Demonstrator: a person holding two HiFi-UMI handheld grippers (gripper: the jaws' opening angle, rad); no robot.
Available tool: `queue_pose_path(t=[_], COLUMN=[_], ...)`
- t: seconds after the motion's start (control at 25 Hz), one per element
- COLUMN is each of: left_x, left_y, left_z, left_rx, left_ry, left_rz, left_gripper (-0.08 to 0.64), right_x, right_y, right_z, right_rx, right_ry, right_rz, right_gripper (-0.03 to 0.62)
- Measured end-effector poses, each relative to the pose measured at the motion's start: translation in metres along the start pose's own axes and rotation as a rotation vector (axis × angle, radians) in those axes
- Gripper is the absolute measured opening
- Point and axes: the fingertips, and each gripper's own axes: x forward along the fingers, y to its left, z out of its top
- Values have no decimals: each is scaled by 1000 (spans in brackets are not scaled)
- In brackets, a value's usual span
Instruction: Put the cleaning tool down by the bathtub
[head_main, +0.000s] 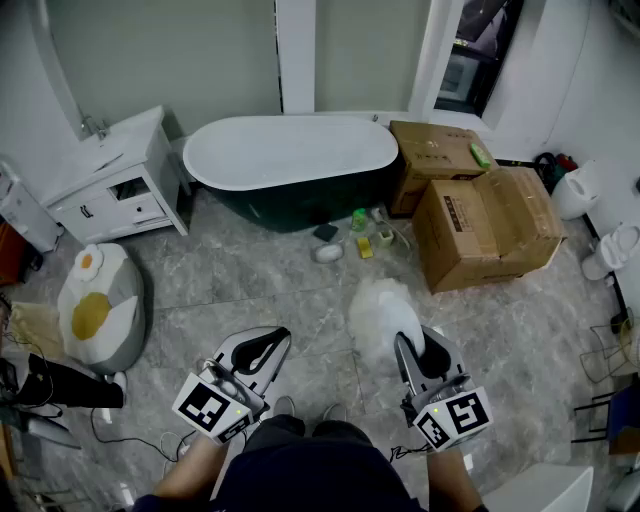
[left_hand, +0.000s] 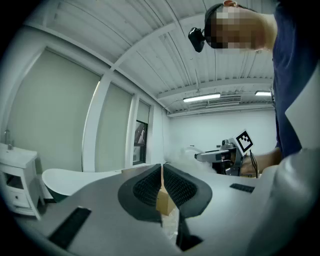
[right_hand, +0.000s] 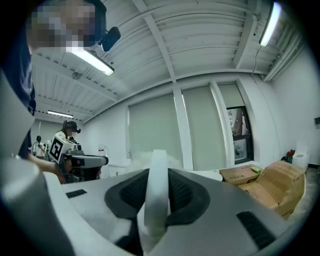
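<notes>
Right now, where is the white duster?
The duster is lower right in the head view, clamped in the right tool, short of the bathtub.

The marble floor (head_main: 250, 290) ahead of you lies open all the way up to the bathtub (head_main: 290, 155), a wide lane down the middle. Watch the tub's right end: small clutter sits on the floor there, a green bottle (head_main: 358, 218) and a dark pad (head_main: 325, 233) among it. Cardboard boxes (head_main: 490, 225) wall off your right. On your left, the fried-egg cushion (head_main: 100, 305) and the white vanity (head_main: 115, 185) narrow the way.
</notes>
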Motion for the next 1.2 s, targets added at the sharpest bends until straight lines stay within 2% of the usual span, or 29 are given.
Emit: queue_pose_path(t=[0.8,1.2], left_x=[8,23], left_y=[-14,-25], left_z=[-4,-6], left_rx=[16,17], left_ry=[24,25], left_rz=[-19,-5], left_gripper=[38,38], right_x=[-6,-15], right_y=[-7,-27], right_z=[-3,-10], right_rx=[20,28], right_ry=[-4,3], right_rz=[14,21], right_gripper=[93,92])
